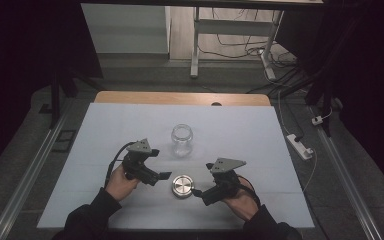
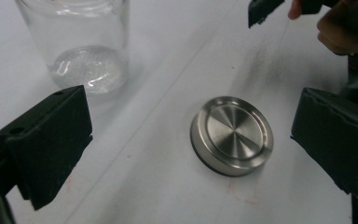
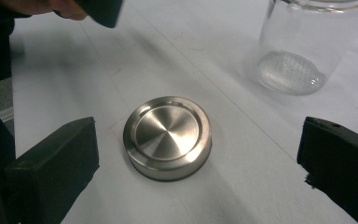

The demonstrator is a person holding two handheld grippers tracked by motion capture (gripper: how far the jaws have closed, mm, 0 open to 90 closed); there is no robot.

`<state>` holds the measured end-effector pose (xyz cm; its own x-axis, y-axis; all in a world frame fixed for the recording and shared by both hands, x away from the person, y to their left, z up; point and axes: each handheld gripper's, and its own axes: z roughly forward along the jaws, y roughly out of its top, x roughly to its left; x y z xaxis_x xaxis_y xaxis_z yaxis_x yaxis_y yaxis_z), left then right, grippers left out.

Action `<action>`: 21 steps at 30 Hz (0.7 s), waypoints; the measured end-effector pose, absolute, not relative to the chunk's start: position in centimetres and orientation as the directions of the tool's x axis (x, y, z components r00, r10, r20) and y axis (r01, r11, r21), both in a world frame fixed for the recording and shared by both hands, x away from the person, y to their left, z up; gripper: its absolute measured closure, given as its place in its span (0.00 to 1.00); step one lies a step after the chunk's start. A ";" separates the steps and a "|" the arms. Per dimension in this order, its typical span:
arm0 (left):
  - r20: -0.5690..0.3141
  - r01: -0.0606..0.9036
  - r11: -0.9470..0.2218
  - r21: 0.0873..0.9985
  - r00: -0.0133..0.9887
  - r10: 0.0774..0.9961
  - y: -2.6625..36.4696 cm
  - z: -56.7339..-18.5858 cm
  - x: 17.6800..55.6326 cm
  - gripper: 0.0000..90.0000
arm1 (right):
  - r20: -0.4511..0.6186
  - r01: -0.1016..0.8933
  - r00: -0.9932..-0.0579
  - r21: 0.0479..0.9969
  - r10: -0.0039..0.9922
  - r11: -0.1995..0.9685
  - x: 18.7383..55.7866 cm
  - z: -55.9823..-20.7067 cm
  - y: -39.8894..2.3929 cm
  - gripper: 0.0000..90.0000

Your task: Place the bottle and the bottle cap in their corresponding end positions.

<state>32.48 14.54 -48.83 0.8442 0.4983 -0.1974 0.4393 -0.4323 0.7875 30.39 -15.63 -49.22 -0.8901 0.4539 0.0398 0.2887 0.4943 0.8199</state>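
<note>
A round brushed-metal lid (image 1: pixel 182 185) (image 2: pixel 233 135) (image 3: pixel 167 136) lies flat on the white table sheet (image 1: pixel 130 120), near the front. Behind it an empty clear glass jar (image 1: pixel 182 140) (image 2: pixel 81 42) (image 3: pixel 307 46) stands upright with no lid on. My left gripper (image 1: pixel 164 175) (image 2: pixel 193 121) is just left of the lid, jaws open and pointing at it, nothing between them. My right gripper (image 1: pixel 196 192) (image 3: pixel 200 144) is just right of the lid, also open and aimed at it, not touching it.
The white sheet covers a wooden table whose far edge (image 1: pixel 180 98) shows at the back. A white power strip (image 1: pixel 300 146) lies on the floor to the right. Rails run along both sides of the table, and a desk frame (image 1: pixel 195 45) stands beyond.
</note>
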 end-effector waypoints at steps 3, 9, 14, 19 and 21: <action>-0.182 0.431 -0.454 0.780 0.850 0.494 14.4 -48.9 31.7 0.00 | 0.038 0.288 -0.891 0.818 0.453 0.497 30.3 -49.2 -15.9 0.00; -0.182 0.429 -0.447 0.785 0.849 0.495 14.7 -48.5 30.3 0.00 | 0.026 0.282 -0.889 0.818 0.458 0.502 29.8 -49.0 -16.7 0.00; -0.195 0.444 -0.427 0.788 0.837 0.511 15.7 -48.4 29.5 0.00 | 0.030 0.293 -0.878 0.823 0.479 0.487 29.7 -48.8 -17.5 0.00; -0.200 0.459 -0.421 0.783 0.826 0.528 16.5 -48.6 28.9 0.00 | 0.032 0.302 -0.872 0.819 0.488 0.488 29.7 -48.9 -18.0 0.00; -0.206 0.463 -0.411 0.785 0.822 0.531 16.8 -48.6 28.7 0.00 | 0.027 0.302 -0.872 0.815 0.489 0.494 29.6 -49.0 -18.1 0.00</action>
